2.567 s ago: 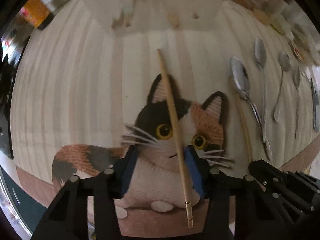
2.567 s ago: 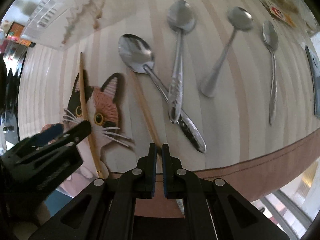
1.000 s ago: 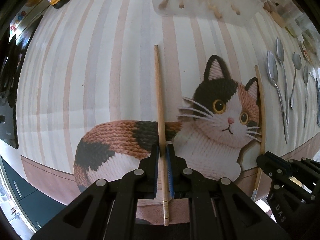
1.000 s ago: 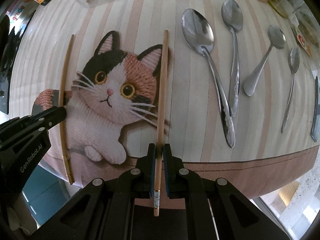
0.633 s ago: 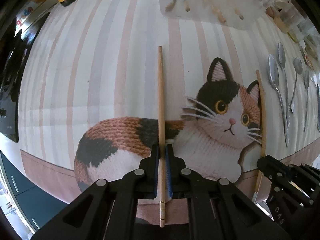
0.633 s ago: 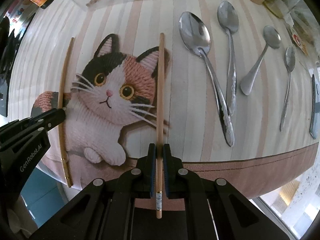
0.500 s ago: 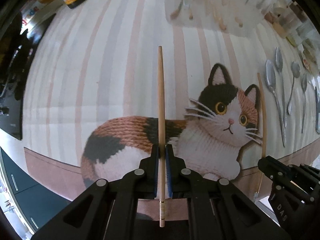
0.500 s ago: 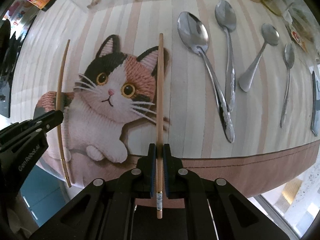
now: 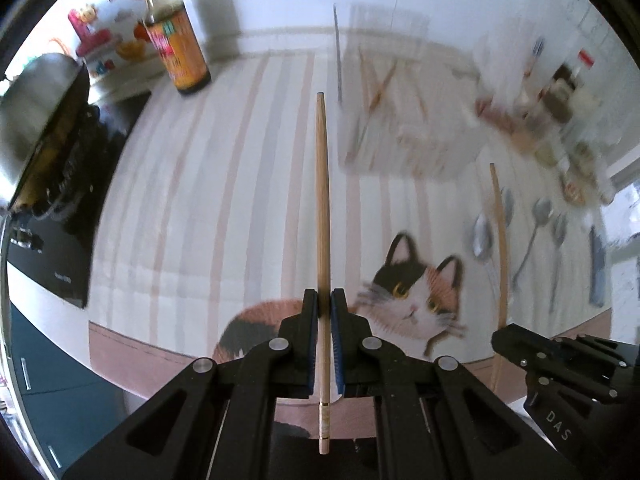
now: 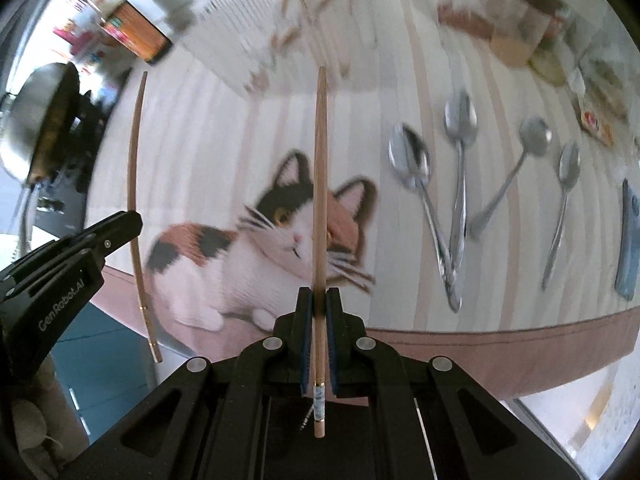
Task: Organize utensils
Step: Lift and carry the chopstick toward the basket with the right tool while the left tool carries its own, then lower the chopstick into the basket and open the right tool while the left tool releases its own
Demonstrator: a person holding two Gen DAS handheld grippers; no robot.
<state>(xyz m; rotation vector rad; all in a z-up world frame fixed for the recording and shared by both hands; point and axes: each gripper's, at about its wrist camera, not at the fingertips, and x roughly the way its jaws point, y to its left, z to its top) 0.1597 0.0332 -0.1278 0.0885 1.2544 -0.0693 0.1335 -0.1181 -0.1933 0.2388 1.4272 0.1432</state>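
My left gripper is shut on a wooden chopstick and holds it lifted above the striped cat mat, tip pointing away. My right gripper is shut on a second chopstick, also lifted over the cat picture. Each chopstick shows in the other view, the right one in the left wrist view and the left one in the right wrist view. A clear utensil tray with several chopsticks stands at the back, blurred. Several metal spoons lie on the mat to the right.
A sauce bottle stands at the back left. A metal pan sits on a black stove at the left. Jars and packets crowd the back right. A dark flat object lies at the far right. The mat's brown front edge is near.
Both grippers have risen and tilted up with their chopsticks. The tray, bottle and back wall have come into view. The picture is motion-blurred now.
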